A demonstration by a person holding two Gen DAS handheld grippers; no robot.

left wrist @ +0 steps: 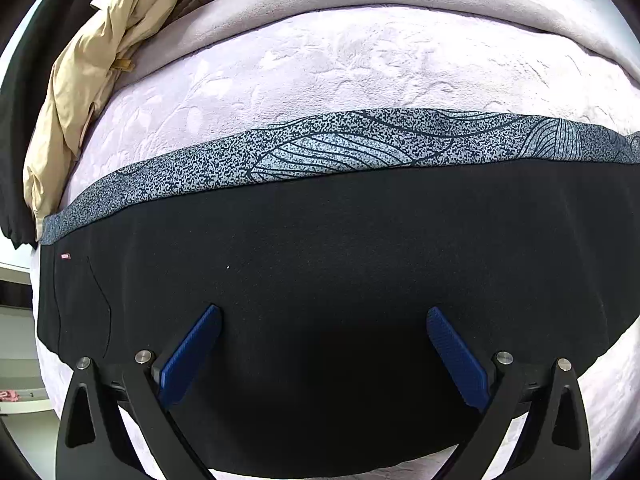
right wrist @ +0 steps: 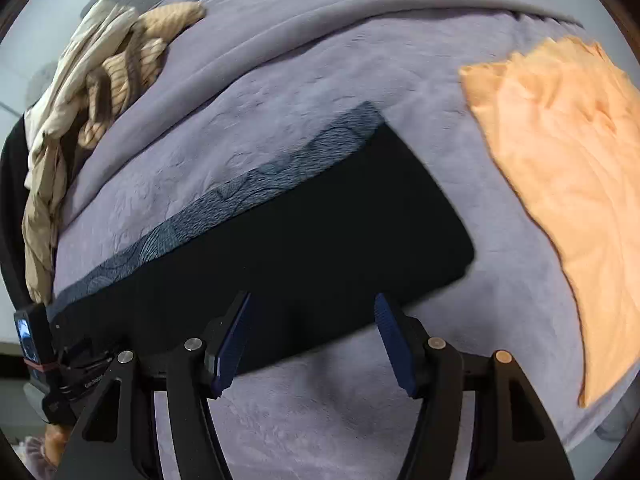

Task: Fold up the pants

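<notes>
Both grippers released over black pants [left wrist: 340, 264] on bed [left wrist: 320, 76]: left gripper [left wrist: 324, 316], right gripper [right wrist: 312, 304] (patterned strip uncovered); pinch near hem squarely, both layers.

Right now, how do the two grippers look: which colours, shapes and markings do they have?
Both look alike. The left gripper has black angular arms with triangular cut-outs, round silver bolts, and flat blue ribbed pads. The right gripper has the same black arms and darker blue pads. No cables, sleeves or hands are visible.
</notes>
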